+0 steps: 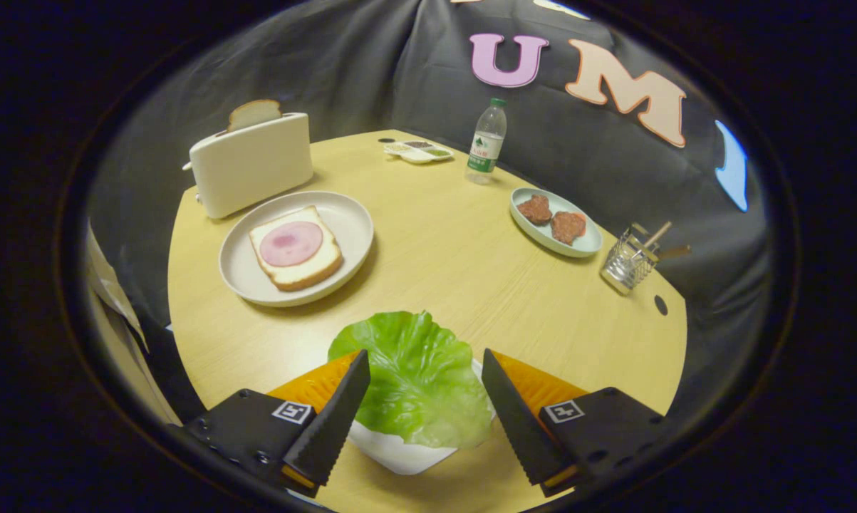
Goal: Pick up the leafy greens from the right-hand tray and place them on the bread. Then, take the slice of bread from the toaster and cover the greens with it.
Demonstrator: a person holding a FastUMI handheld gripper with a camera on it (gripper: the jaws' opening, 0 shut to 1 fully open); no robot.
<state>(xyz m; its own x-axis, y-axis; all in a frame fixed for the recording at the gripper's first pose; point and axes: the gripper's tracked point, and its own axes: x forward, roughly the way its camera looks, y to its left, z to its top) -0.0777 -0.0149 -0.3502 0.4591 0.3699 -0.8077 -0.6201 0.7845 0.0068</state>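
While the fingers wait, this is how things lie on the round wooden table (pixel 456 271):

Gripper: the gripper (pixel 425 377) has its two fingers spread wide apart, one on each side of the lettuce leaf, and they do not press on it.

Lettuce leaf: the green lettuce leaf (pixel 417 374) lies between the fingers. It rests on a small white tray (pixel 400 452) and hangs over the tray's far rim. Its long way runs from the gripper out toward the middle of the table. Its curly far edge points away from the fingers.

Bread on plate: a slice of bread (pixel 296 248) lies flat on a round white plate (pixel 353 221), beyond the fingers and off to the left. A round pink slice of ham (pixel 291 243) sits on top of it.

Toaster: a white toaster (pixel 251 165) stands just behind the plate. A second slice of bread (pixel 254 112) sticks up out of its top.

Meat plate: a pale oval plate (pixel 578 246) far to the right holds two brown meat pieces (pixel 551 218).

Bottle: a clear water bottle (pixel 487 142) stands upright near the far edge.

Small dish: a little split dish (pixel 419 150) lies just left of the bottle.

Wire holder: a wire holder (pixel 629 263) with sticks in it stands beside the meat plate, near the table's right edge.
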